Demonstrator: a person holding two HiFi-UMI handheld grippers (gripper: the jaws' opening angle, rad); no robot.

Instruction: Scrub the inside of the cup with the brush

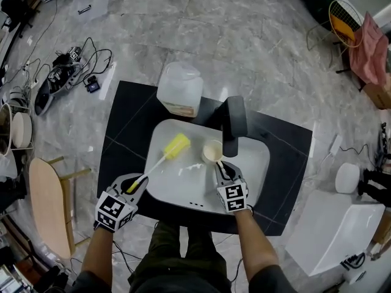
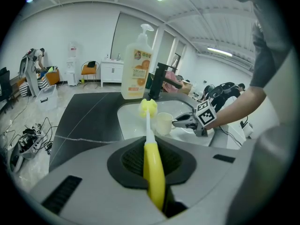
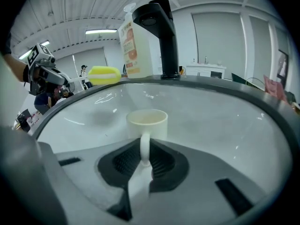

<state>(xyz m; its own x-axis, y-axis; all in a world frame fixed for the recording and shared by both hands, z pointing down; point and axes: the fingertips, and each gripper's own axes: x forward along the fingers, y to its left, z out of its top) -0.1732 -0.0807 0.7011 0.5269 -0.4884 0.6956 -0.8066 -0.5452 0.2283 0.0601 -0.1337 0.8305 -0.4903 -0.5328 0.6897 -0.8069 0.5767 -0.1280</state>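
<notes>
Plainly, the scrubbing itself had not begun; we were at the step of bringing the brush and the cup together over the sink. Our left gripper was clamped on the brush's yellow handle, which lay squeezed between its jaws. Our right gripper was closed on the handle of the cup, the thin loop pinched between its jaws with the cup's body just beyond them.

The cup was inside the white basin, just left of the black faucet and low over the basin floor; whether its base touched the floor we could not tell. It stood upright, mouth facing up, handle pointing to the near side, toward us. The brush's long axis ran from near-left to far-right, with the yellow sponge head at the far end, pointing toward the cup. The head lay just to the left of the cup, apart from it and outside the rim.

The next move, as we judged it, called for swinging the head over the mouth and tipping the brush steeper, or tilting the cup's mouth leftward to meet it, so that the head could go in along the cup's axis. The cup needed a firm hold, since a thin handle could let it twist under the brush's push.
</notes>
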